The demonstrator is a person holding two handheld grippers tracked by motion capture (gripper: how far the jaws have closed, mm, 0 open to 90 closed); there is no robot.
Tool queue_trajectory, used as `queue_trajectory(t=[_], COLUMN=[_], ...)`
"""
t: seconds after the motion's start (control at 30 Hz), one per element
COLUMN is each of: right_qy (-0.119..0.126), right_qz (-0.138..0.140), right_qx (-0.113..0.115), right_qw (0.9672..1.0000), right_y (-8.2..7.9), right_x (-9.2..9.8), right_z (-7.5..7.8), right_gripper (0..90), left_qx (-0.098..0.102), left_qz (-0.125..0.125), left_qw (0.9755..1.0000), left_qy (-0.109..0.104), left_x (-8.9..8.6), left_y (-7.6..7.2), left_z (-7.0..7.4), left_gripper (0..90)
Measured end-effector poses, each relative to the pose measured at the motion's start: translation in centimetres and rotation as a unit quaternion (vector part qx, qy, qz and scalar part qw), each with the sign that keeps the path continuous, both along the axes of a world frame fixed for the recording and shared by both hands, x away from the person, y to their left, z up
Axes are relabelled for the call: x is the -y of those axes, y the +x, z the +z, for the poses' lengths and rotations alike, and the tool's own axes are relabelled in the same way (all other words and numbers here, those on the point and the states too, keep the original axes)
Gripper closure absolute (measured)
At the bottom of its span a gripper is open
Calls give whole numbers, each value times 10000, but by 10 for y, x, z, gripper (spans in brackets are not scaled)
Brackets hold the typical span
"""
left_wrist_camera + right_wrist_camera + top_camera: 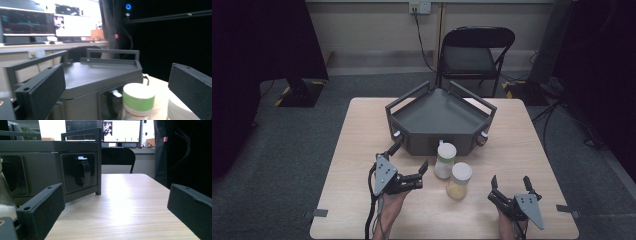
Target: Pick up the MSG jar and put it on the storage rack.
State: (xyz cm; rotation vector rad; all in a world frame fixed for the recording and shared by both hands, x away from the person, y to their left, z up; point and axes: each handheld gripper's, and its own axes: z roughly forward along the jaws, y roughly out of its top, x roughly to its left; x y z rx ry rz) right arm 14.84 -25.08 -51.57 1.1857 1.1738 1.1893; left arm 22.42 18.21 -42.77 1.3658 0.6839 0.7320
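left gripper (411,159) fingers spread, beside green-banded jar (445,160), apart.

A pale wood-grain table (362,150) holds a dark grey tray (439,117) with matching grey rails. In front of it stand two clear jars with white lids: the rear jar (445,160) carries a green band under its lid and an orange-red stripe lower down, and the front jar (459,181) shows yellow contents. The left gripper (412,162) and right gripper (510,184) are black, each topped by a light grey plate. The chair (476,52) behind is black.
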Motion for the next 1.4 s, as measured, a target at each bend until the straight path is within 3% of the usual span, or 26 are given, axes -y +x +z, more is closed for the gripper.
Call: queue_trajectory(t=[0.33,0.53,0.77,1.4], right_qy=[1,2,2,-2], right_qz=[7,7,16,36], right_qx=[1,1,1,1], right_qw=[10000,10000,10000,10000], right_y=[0,0,0,-1], right_x=[0,0,1,1], right_z=[0,0,0,0], right_gripper=[0,0,0,0], left_qx=[-188,-336,-464,-745], left_qz=[-492,-656,-748,-1044], left_qw=[9984,9971,9955,9906], left_qy=[202,199,356,482], left_x=[16,24,35,45], left_y=[34,48,66,88], left_z=[3,2,-5,-17], left_gripper=[16,23,41,128])
